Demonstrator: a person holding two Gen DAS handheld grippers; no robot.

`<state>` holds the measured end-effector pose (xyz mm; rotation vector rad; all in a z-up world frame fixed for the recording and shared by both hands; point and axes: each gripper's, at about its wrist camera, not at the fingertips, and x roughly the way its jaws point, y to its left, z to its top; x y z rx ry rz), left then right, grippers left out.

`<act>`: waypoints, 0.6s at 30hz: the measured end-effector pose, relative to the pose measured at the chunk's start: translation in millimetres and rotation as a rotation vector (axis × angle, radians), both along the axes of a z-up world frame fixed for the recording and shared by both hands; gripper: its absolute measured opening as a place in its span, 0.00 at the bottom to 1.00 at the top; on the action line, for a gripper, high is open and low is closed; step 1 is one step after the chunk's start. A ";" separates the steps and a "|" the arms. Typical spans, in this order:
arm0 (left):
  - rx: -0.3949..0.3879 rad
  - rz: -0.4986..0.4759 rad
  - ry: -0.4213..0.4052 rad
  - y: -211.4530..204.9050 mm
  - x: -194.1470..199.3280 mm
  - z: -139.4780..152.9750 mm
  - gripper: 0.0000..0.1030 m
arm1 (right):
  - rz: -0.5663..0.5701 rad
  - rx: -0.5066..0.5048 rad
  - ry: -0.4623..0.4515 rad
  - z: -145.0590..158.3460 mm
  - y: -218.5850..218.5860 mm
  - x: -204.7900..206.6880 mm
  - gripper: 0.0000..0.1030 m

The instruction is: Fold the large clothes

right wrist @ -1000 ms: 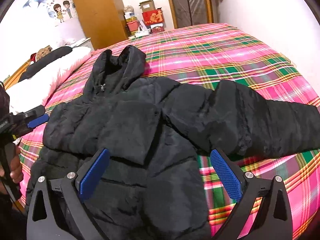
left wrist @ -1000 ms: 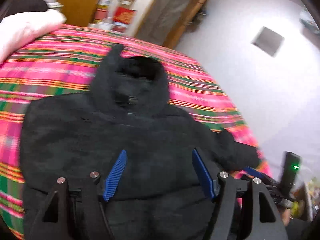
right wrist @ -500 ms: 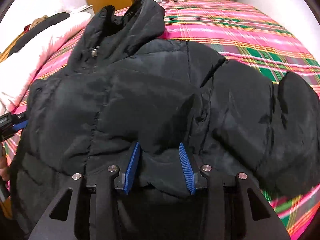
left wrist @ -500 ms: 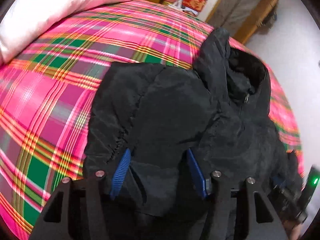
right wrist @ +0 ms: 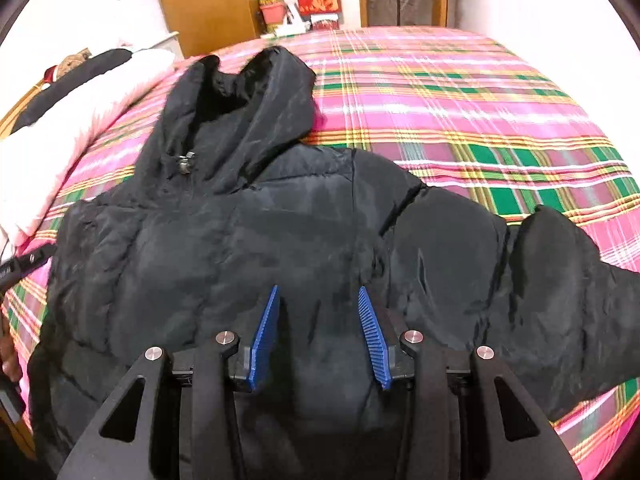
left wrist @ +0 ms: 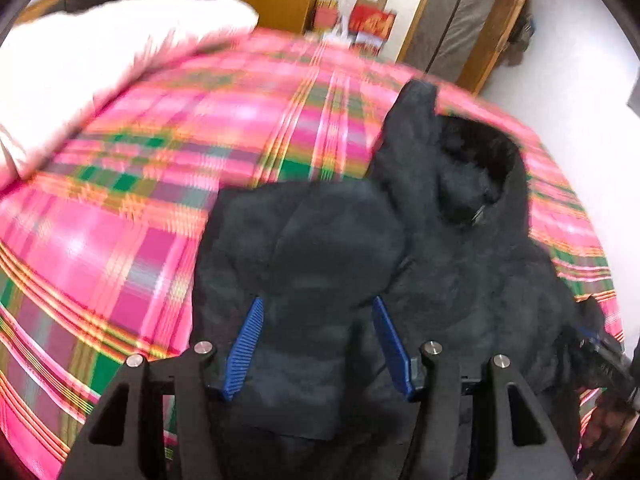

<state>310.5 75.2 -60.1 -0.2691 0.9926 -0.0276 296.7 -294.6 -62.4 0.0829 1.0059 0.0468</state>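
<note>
While no writing reads clearly, both grippers, left gripper (left wrist: 316,346) and right gripper (right wrist: 318,334), pinch the black jacket (right wrist: 248,240).

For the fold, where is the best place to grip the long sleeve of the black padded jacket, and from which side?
Probably at the cuff end of the long sleeve of the black padded jacket, coming from above over the pink plaid bedcover. The sleeve lies stretched out flat toward the right of the right wrist view, clear of the body, so its thick padding should bunch easily between two fingers there.
</note>
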 end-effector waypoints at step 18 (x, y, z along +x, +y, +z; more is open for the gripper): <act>0.001 -0.134 -0.139 -49.8 -56.5 43.1 0.49 | -0.062 0.064 -0.057 37.1 -36.3 -89.4 0.42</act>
